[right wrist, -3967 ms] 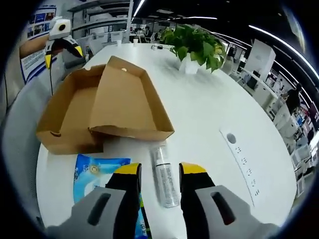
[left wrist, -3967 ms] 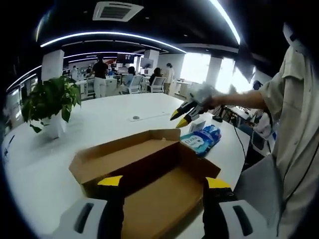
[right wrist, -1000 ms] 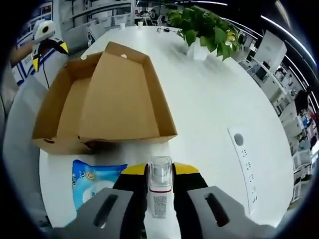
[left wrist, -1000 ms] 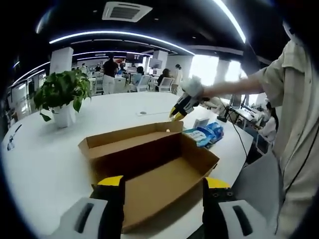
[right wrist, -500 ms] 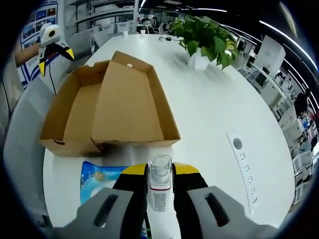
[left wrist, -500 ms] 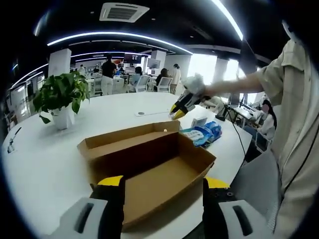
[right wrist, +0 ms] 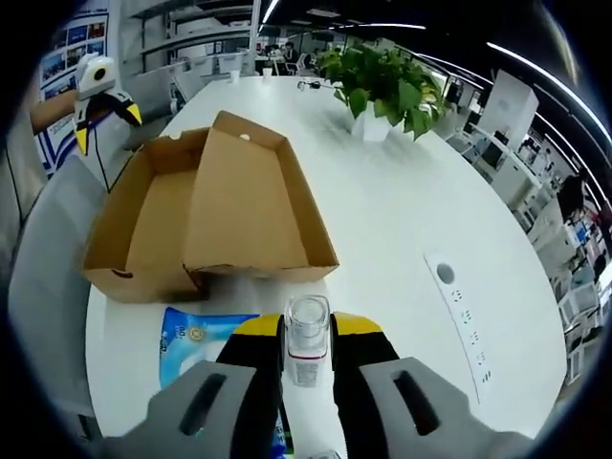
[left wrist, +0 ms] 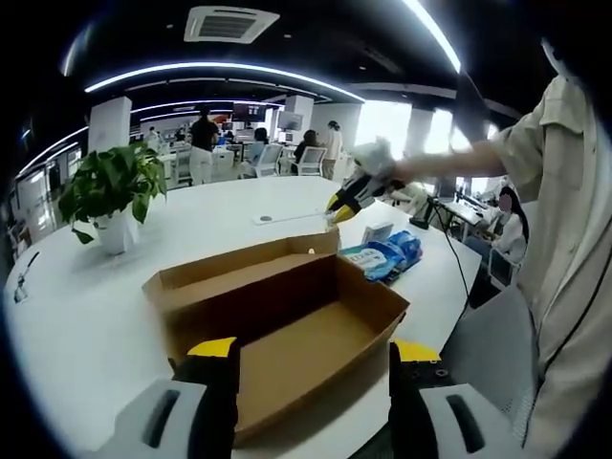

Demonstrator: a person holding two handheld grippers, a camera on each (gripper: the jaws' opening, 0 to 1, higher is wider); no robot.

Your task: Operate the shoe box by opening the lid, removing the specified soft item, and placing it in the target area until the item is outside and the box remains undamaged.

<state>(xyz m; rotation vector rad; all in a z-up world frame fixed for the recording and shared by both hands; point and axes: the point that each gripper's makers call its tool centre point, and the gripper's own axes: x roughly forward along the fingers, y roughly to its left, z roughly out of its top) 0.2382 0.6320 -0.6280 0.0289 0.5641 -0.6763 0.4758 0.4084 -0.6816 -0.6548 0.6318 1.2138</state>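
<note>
Shoe box (right wrist: 206, 215), of plain brown cardboard, lies open on the white counter (right wrist: 402, 201) with its lid folded back flat beside the tray. It appears empty, so it is probably light and would slide if pushed. Its thin walls would likely crease under a hard pinch, so a rim or lid edge is the safer place to take hold.

The soft item is judged to be the blue wipes pack (right wrist: 196, 337), which lies on the counter just beside the box's near wall. It looks limp and glossy, likely slippery, and is best pinched at a flat sealed edge or across its middle.

The right gripper (right wrist: 308, 359) has its fingers closed on a clear bottle (right wrist: 308, 337), a rigid, smooth thing held at the body below its cap. The left gripper (left wrist: 311, 368) hangs over the near end of the box with fingers spread wide and nothing between them.

Right gripper view: shows tray and lid from above, a potted plant (right wrist: 382, 81), a power strip (right wrist: 467, 311) set in the counter, and the left gripper at upper left.

Left gripper view: shows the box interior (left wrist: 296, 349) from low down, the right gripper raised beyond the pack, the person's sleeve (left wrist: 559, 143), and the office with people in the background.
</note>
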